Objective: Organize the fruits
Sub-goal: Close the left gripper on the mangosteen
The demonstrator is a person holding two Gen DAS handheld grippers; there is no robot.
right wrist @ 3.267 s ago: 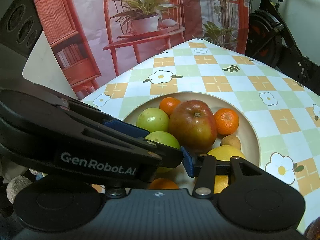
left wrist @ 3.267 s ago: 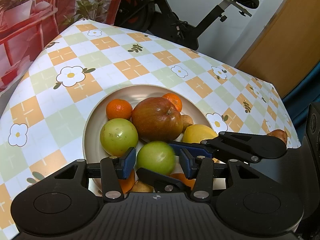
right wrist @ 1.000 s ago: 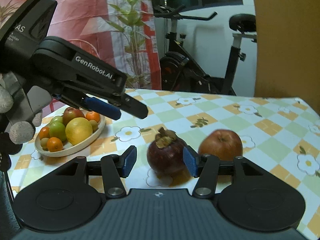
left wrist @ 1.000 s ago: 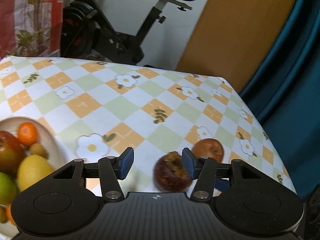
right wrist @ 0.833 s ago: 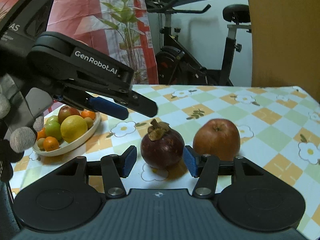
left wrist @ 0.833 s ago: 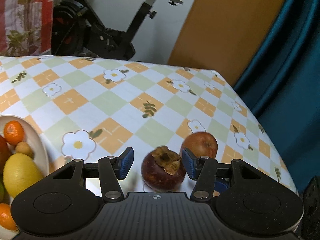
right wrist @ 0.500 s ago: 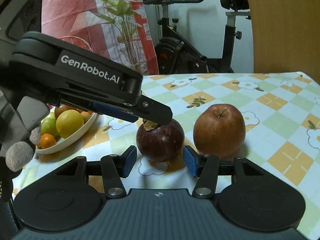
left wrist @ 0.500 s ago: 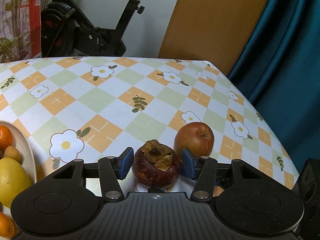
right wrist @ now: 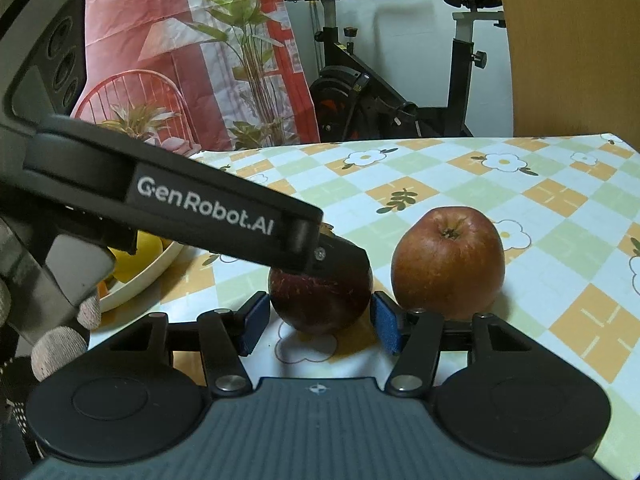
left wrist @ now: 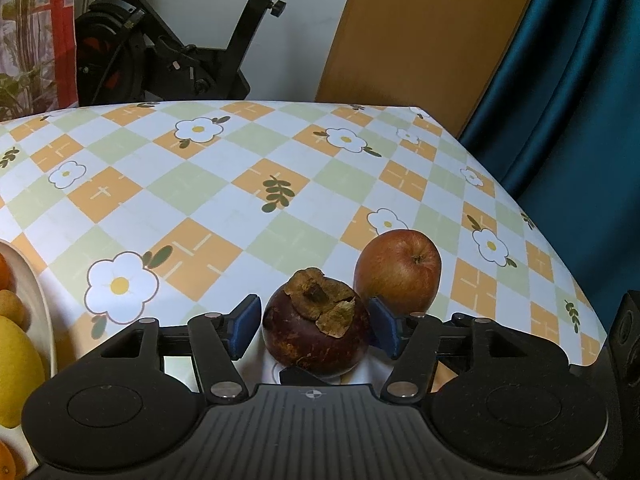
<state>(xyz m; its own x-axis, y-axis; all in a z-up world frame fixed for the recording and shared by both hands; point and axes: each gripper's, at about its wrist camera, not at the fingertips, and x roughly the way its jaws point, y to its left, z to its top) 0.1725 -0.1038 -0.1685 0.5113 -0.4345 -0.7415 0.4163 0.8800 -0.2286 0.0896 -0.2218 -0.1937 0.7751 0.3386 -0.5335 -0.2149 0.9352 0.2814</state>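
Note:
A dark purple mangosteen (left wrist: pixel 316 330) with a dry brown cap sits on the checked tablecloth, between the open blue pads of my left gripper (left wrist: pixel 314 330). The pads stand beside it with small gaps. It also shows in the right wrist view (right wrist: pixel 320 300), between the open pads of my right gripper (right wrist: pixel 318 322); the left gripper's finger (right wrist: pixel 224 216) crosses over its top there. A red apple (left wrist: pixel 398 270) stands just right of it, also seen in the right wrist view (right wrist: pixel 448 262). The cream fruit bowl (left wrist: pixel 38 300) holding a lemon (left wrist: pixel 16 372) is at the left.
The table's right edge (left wrist: pixel 560 264) drops off near a blue curtain (left wrist: pixel 572 80). An exercise bike (left wrist: pixel 172 52) and a wooden panel (left wrist: pixel 420 32) stand behind the table. A gloved hand (right wrist: pixel 60 332) holds the left gripper.
Both grippers have moved from over the bowl to the mangosteen and closed in around it, from two sides. Both have stayed open.

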